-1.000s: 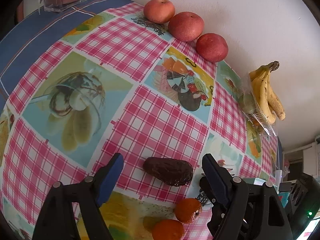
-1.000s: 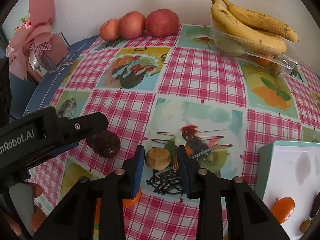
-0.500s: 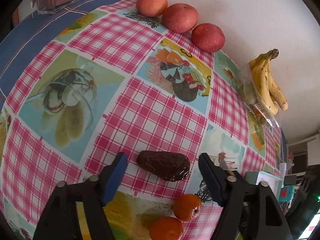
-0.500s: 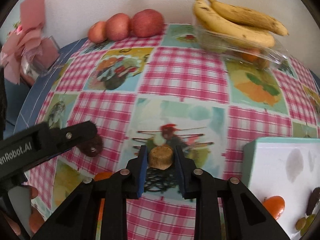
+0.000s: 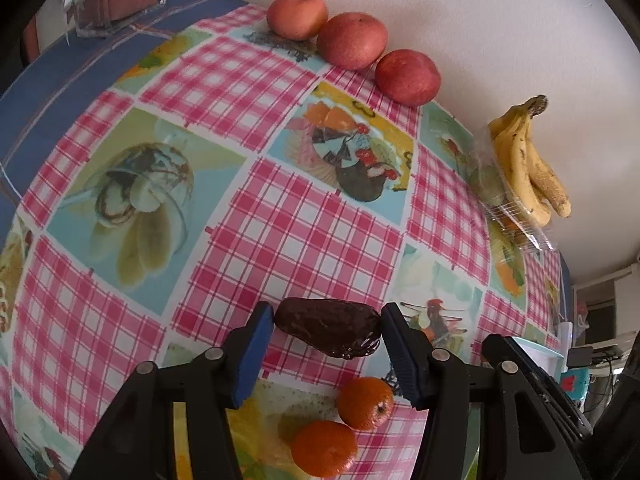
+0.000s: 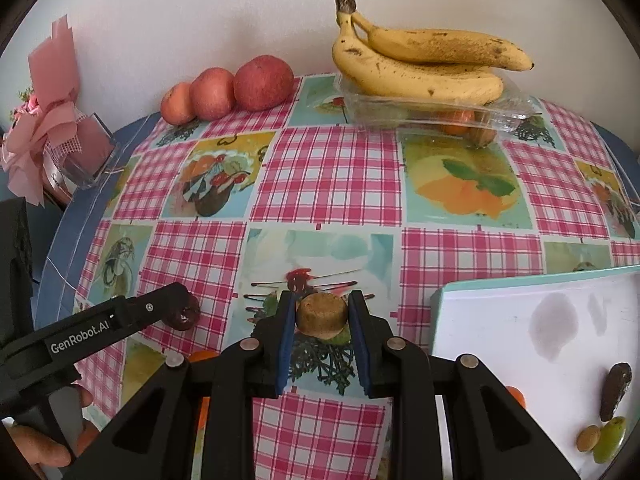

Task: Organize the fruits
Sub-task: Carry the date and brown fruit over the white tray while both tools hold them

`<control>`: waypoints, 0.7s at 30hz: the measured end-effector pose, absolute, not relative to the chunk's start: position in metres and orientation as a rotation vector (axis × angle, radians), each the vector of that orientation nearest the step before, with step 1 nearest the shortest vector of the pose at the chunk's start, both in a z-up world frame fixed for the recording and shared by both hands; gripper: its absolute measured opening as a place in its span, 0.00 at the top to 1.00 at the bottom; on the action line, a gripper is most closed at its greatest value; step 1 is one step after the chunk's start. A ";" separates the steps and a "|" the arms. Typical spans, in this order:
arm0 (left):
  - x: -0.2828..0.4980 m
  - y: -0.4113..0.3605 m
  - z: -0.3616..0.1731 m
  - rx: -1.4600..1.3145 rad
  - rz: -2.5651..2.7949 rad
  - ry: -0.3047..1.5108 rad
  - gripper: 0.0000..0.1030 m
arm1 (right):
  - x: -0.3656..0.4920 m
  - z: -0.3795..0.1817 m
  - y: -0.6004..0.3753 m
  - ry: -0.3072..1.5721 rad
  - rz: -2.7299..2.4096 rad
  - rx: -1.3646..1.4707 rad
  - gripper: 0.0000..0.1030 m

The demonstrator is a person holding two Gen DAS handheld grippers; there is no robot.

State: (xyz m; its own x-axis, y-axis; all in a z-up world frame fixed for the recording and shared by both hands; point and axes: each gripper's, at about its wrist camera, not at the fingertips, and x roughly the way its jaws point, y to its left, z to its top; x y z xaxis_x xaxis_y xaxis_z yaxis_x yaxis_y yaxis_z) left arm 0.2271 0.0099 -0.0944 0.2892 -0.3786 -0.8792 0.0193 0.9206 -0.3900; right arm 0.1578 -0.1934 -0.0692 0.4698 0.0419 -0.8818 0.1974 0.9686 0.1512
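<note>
A small tan, round, flat-topped fruit (image 6: 321, 315) with a matte, rough skin is pinched between the blue pads of the right gripper (image 6: 322, 320), in front of the checked tablecloth (image 6: 328, 168). The jaws of the left gripper (image 5: 326, 330) have just been closing around a dark brown, glossy, pear-shaped fruit (image 5: 328, 332) lying on the cloth; whether the pads press it cannot be told. Two mandarins (image 5: 364, 402) lie nearer. Farther off, three red apples (image 5: 352, 46) and a bunch of spotted bananas (image 6: 420, 64) are set against the wall.
</note>
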 end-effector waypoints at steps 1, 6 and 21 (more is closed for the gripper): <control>0.226 0.010 -0.090 -0.328 -0.274 1.248 0.43 | 0.156 -0.065 -0.195 1.075 -0.097 0.248 0.73; 0.215 0.006 -0.067 -0.312 -0.284 1.205 0.43 | 0.145 -0.048 -0.201 1.070 -0.123 0.232 0.73; 0.165 -0.026 -0.006 -0.212 -0.327 1.080 0.43 | 0.094 0.011 -0.243 1.005 -0.228 0.232 0.73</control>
